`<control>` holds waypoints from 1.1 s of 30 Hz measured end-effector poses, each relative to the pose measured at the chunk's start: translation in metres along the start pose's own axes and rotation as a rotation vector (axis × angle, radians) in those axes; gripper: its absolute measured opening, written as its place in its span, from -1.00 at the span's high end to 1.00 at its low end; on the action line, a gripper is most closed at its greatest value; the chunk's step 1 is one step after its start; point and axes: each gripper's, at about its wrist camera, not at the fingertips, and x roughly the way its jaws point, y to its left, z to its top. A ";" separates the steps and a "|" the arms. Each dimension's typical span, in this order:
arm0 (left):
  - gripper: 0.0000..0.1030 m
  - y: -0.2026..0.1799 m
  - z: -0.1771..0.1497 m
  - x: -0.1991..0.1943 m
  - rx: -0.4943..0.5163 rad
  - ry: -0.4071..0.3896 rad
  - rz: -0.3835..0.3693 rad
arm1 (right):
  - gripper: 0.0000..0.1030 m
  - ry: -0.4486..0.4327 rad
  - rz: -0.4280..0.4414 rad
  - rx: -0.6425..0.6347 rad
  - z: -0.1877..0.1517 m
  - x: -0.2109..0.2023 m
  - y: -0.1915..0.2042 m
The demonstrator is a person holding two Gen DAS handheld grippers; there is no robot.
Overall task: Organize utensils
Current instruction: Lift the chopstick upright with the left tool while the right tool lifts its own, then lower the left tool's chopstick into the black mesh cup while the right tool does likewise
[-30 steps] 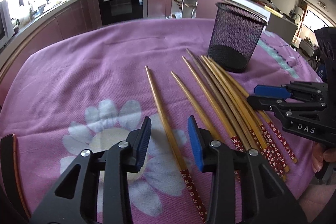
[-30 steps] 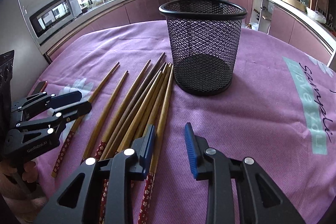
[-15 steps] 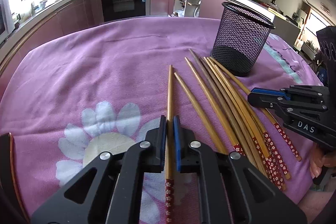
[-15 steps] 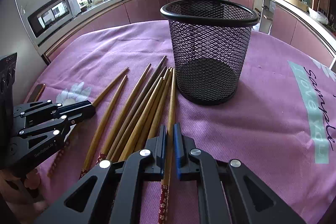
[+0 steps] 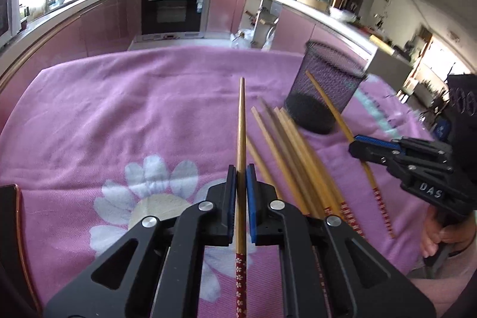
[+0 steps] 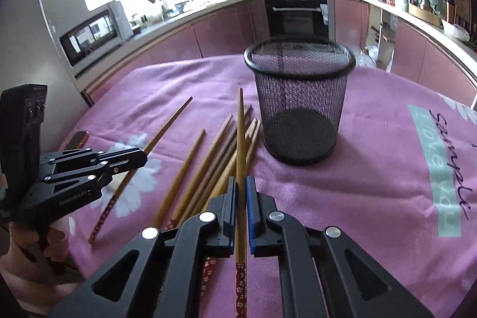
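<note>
Since half a second ago both held chopsticks have risen off the table: the left gripper (image 5: 241,184) now carries its chopstick (image 5: 241,127) clear of the pink cloth (image 5: 119,109), and the right gripper (image 6: 241,195) has lifted its own chopstick (image 6: 240,139) so that the tip stands above the loose bundle. Each pair of jaws is pressed in on a shaft, pinching it near the red flowered end, with the long bare part running straight ahead from the jaws. That grip probably leaves the plain tip free to lead into a container.

The mesh cup (image 6: 301,109) stands upright ahead and just to the right of the right jaws; from the left jaws it lies ahead and well to the right. The remaining chopsticks (image 6: 208,166) lie flat, fanned on the cloth between the two grippers, ahead and left of the right jaws, tips toward the cup. They seem laid that way so each can be taken from the handle end. The cup looks empty, so the sorting appears to be only starting.
</note>
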 end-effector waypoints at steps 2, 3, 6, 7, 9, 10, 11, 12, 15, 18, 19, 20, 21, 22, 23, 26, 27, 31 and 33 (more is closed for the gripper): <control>0.85 -0.002 0.006 -0.012 -0.002 -0.026 -0.043 | 0.89 -0.026 0.017 -0.002 0.003 -0.009 0.001; 0.85 -0.003 0.008 -0.015 -0.002 -0.035 -0.058 | 0.89 -0.038 0.027 -0.001 0.004 -0.013 0.000; 0.85 -0.008 0.016 -0.034 0.004 -0.077 -0.125 | 0.90 -0.081 0.038 -0.010 0.009 -0.028 0.000; 0.85 -0.011 0.018 -0.038 0.008 -0.087 -0.135 | 0.90 -0.097 0.042 -0.011 0.011 -0.033 0.000; 0.85 -0.016 0.023 -0.049 0.016 -0.116 -0.173 | 0.89 -0.125 0.048 -0.013 0.014 -0.042 -0.001; 0.85 -0.018 0.025 -0.054 0.019 -0.127 -0.186 | 0.89 -0.140 0.050 -0.014 0.018 -0.047 -0.001; 0.85 -0.021 0.028 -0.058 0.023 -0.139 -0.195 | 0.89 -0.152 0.050 -0.016 0.020 -0.050 -0.001; 0.85 -0.023 0.032 -0.064 0.027 -0.156 -0.205 | 0.89 -0.165 0.050 -0.019 0.022 -0.054 -0.002; 0.85 -0.030 0.040 -0.075 0.028 -0.189 -0.237 | 0.89 -0.200 0.064 -0.012 0.028 -0.064 -0.006; 0.85 -0.035 0.051 -0.083 0.027 -0.225 -0.260 | 0.89 -0.230 0.061 -0.018 0.033 -0.072 -0.007; 0.85 -0.036 0.054 -0.085 0.026 -0.233 -0.265 | 0.90 -0.238 0.059 -0.021 0.034 -0.073 -0.006; 0.85 -0.038 0.058 -0.087 0.023 -0.243 -0.270 | 0.90 -0.249 0.059 -0.024 0.036 -0.076 -0.007; 0.85 -0.041 0.063 -0.089 0.023 -0.254 -0.274 | 0.90 -0.258 0.061 -0.026 0.039 -0.078 -0.007; 0.85 -0.043 0.067 -0.090 0.025 -0.265 -0.274 | 0.90 -0.265 0.062 -0.028 0.040 -0.080 -0.008; 0.85 -0.044 0.071 -0.090 0.027 -0.274 -0.273 | 0.89 -0.274 0.063 -0.029 0.043 -0.082 -0.009; 0.85 -0.052 0.089 -0.091 0.026 -0.296 -0.285 | 0.89 -0.295 0.059 -0.030 0.052 -0.086 -0.008; 0.85 -0.055 0.097 -0.092 0.026 -0.305 -0.283 | 0.89 -0.305 0.057 -0.030 0.057 -0.088 -0.010; 0.85 -0.066 0.124 -0.093 0.029 -0.329 -0.295 | 0.90 -0.360 0.038 -0.033 0.077 -0.097 -0.017; 0.85 -0.072 0.136 -0.092 0.037 -0.343 -0.291 | 0.90 -0.385 0.029 -0.039 0.088 -0.100 -0.020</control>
